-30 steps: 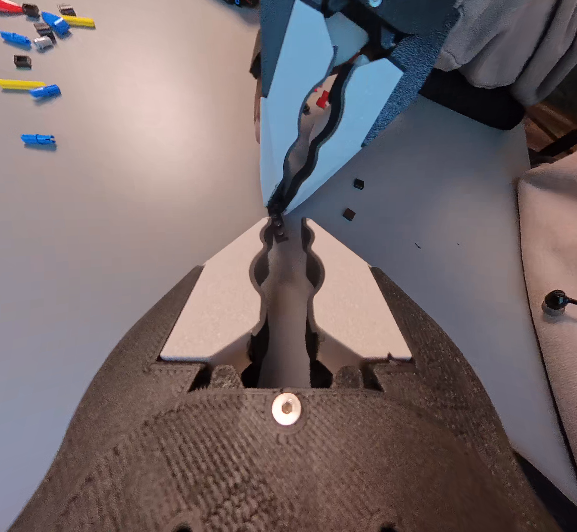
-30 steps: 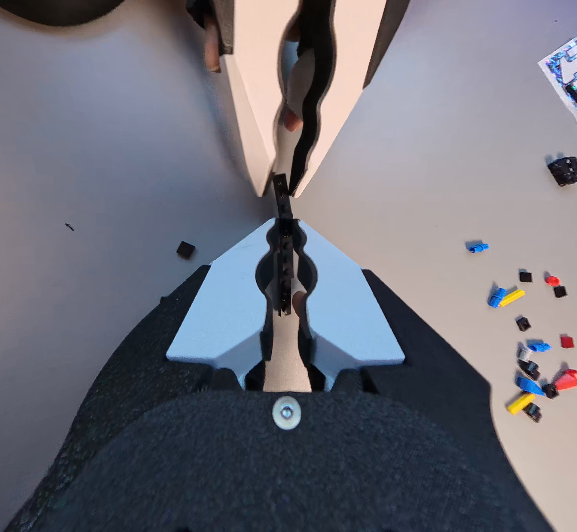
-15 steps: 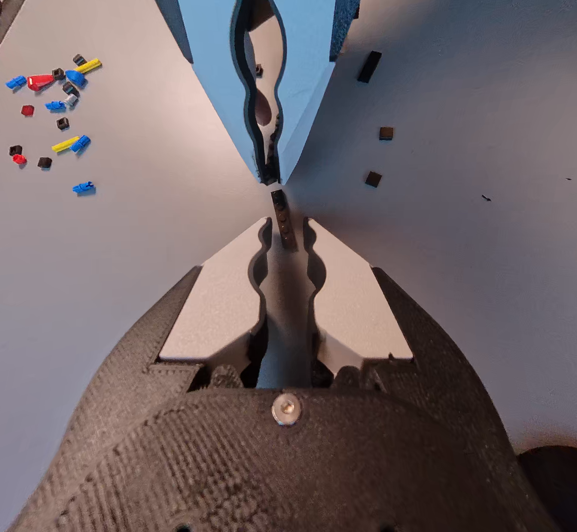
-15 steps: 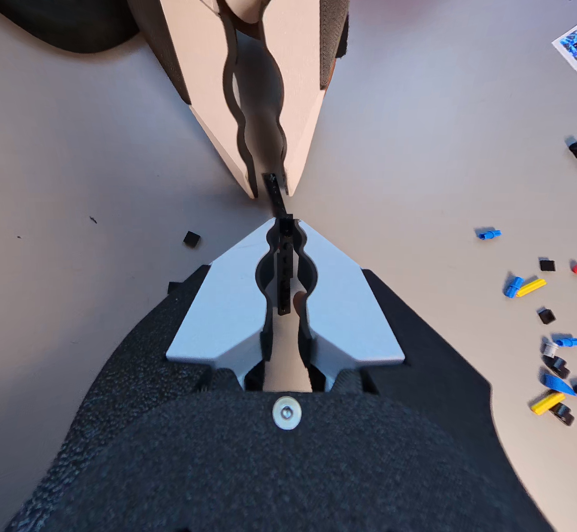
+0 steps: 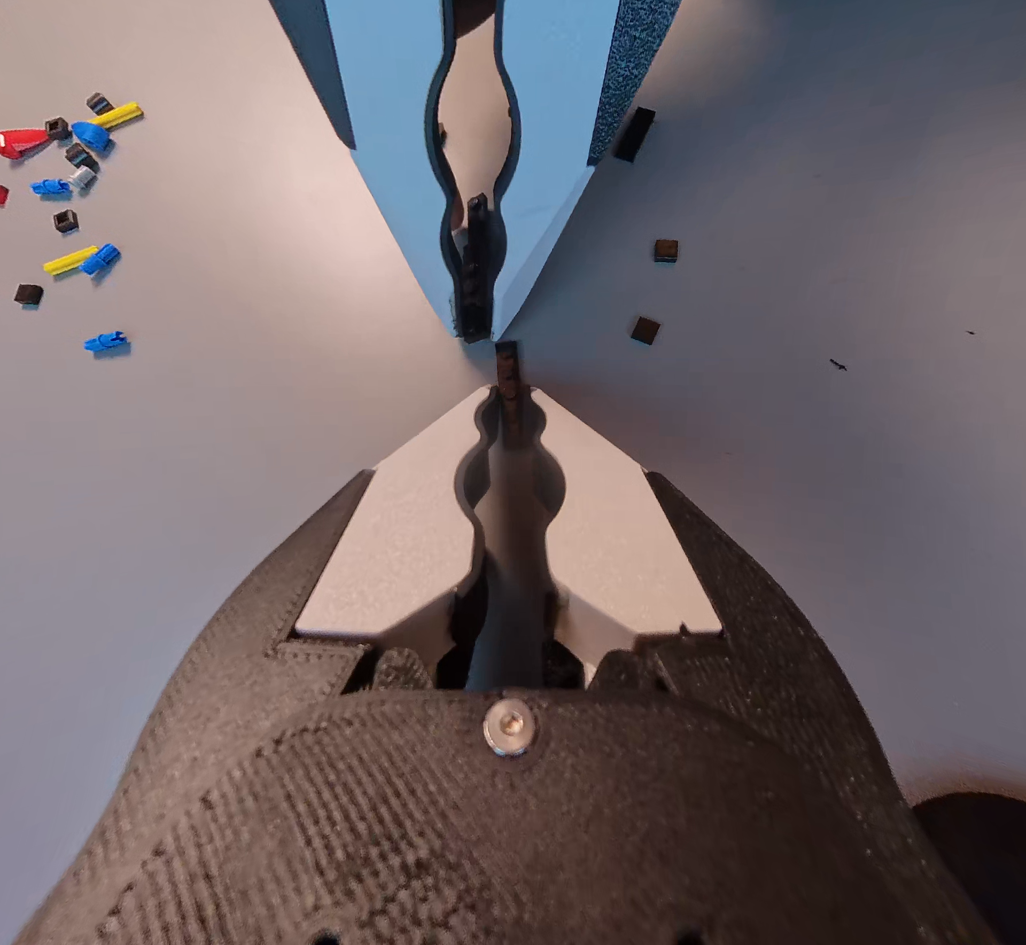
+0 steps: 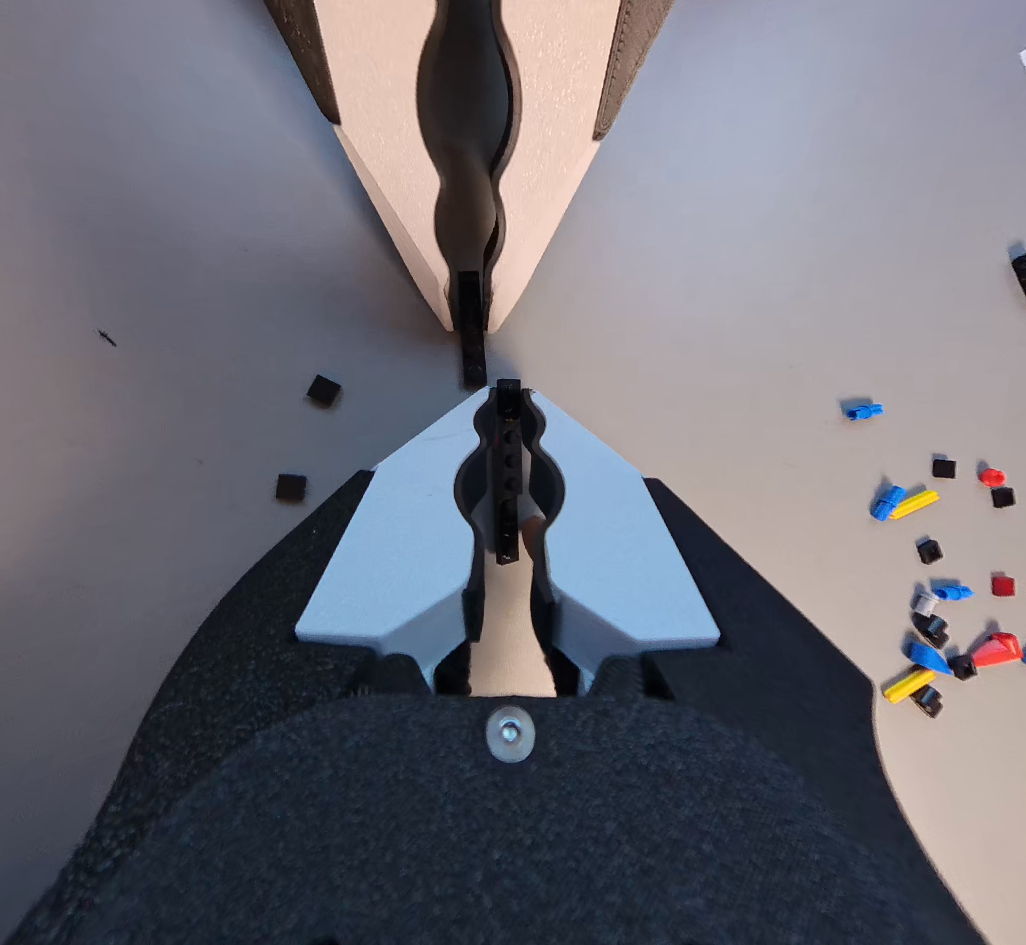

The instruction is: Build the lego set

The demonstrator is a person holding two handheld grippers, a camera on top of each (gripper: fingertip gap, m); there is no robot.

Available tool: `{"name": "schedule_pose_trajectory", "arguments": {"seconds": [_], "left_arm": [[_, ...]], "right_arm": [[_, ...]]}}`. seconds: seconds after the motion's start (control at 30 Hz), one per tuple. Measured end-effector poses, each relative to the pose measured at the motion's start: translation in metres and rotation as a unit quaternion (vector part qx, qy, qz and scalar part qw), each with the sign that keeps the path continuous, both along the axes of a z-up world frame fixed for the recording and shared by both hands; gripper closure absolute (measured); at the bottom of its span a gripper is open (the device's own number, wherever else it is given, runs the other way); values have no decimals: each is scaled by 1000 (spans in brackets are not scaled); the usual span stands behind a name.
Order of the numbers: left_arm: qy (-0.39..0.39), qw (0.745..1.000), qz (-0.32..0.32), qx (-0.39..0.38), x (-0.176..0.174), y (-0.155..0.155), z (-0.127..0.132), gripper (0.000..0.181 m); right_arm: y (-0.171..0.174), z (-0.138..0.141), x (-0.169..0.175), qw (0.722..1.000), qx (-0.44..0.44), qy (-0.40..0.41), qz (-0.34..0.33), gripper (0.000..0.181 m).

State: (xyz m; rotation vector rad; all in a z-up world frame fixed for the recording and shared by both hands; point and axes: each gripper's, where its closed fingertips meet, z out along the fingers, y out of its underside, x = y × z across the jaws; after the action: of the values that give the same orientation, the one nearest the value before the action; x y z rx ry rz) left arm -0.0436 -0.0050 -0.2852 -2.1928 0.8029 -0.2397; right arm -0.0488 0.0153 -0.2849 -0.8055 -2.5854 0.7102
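Each gripper's jaws are clamped on a slim black lego piece: the left gripper [image 5: 509, 391] pinches a short plate [image 5: 509, 396] at its tips, the right gripper [image 6: 508, 391] a longer studded beam [image 6: 507, 469] lengthwise between its jaws, both probably light, stiff, slippery parts best held by their flat sides.

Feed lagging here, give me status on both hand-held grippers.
Left hand-held gripper shut on short black piece. Right hand-held gripper shut on long black beam. Tips facing, pieces apart. Nothing between.
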Motion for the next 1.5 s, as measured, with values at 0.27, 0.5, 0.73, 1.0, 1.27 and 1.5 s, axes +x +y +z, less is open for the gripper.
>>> {"name": "schedule_pose_trajectory", "arguments": {"seconds": [0.27, 0.5, 0.73, 1.0, 1.27, 1.5], "left_arm": [[14, 1000, 2, 12, -1, 0, 1, 173], [-6, 1000, 15, -9, -9, -7, 5, 163], [-11, 1000, 17, -21, -12, -9, 2, 168], [-19, 999, 13, -24, -10, -11, 5, 169], [-25, 999, 20, -7, -10, -8, 9, 170], [-245, 968, 36, -37, 3, -5, 41, 167]], "right_arm": [[-2, 8, 4, 1000, -14, 0, -7, 168], [18, 26, 16, 1000, -20, -4, -24, 166], [18, 15, 23, 999, -30, -31, -14, 167], [15, 3, 13, 999, -22, -49, -1, 172], [2, 17, 5, 999, 19, 50, 6, 176], [-10, 41, 3, 972, 122, 201, 27, 176]]}}
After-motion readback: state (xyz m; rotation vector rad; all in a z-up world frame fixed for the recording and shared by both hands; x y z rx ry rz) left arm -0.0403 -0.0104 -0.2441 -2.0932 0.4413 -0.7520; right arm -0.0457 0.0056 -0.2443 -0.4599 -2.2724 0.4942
